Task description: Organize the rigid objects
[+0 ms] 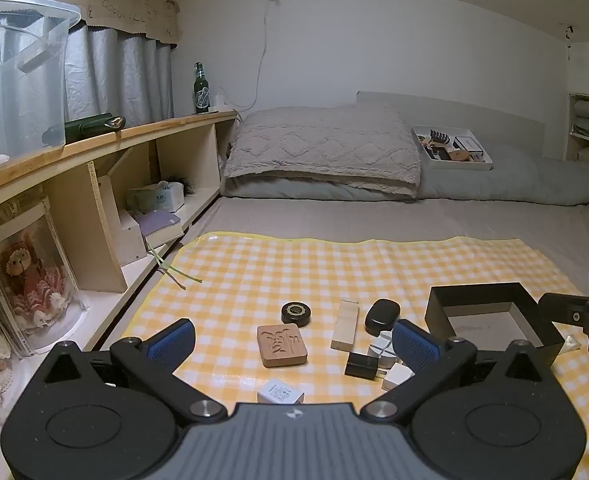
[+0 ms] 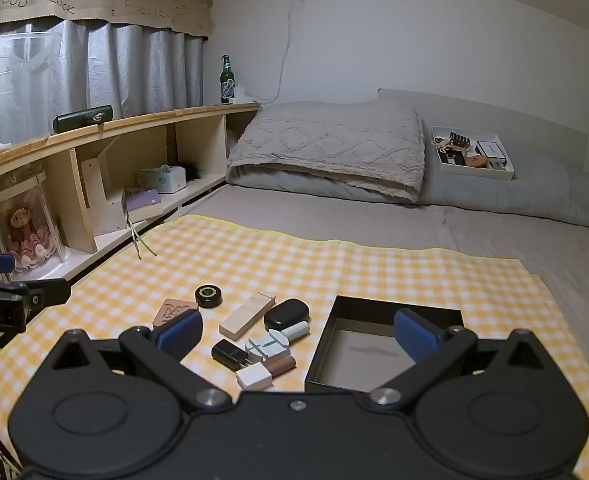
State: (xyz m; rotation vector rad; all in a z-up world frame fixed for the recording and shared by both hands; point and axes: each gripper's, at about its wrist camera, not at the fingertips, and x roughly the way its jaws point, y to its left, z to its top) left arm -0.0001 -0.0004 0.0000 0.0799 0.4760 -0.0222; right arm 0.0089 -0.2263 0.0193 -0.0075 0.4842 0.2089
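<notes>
On the yellow checked mat [image 1: 254,272] spread over the bed lay a loose cluster of small rigid things: a round black tin [image 1: 296,313] with a gold emblem, a carved terracotta-coloured block [image 1: 282,345] just in front of it, a pale rectangular bar [image 1: 345,325], a black oval case [image 1: 382,316], a black plug adapter [image 1: 361,365] and several small white pieces [image 2: 255,376] crowded together, with a white charger [image 1: 279,393] nearest the left wrist camera. Just beside this cluster, on its right, stood an open black box [image 2: 374,376] with a grey bare floor. Both tools hovered above the mat's near edge, apart from every item. The left gripper [image 1: 292,343] had its blue-padded fingers spread wide with nothing between them, and the right gripper [image 2: 296,330] was spread wide likewise, one finger over the box. Farther back sat a quilted pillow [image 1: 322,148], a white tray [image 1: 450,148] of oddments, and a green bottle [image 1: 200,89] on the wooden shelf [image 1: 134,132].
</notes>
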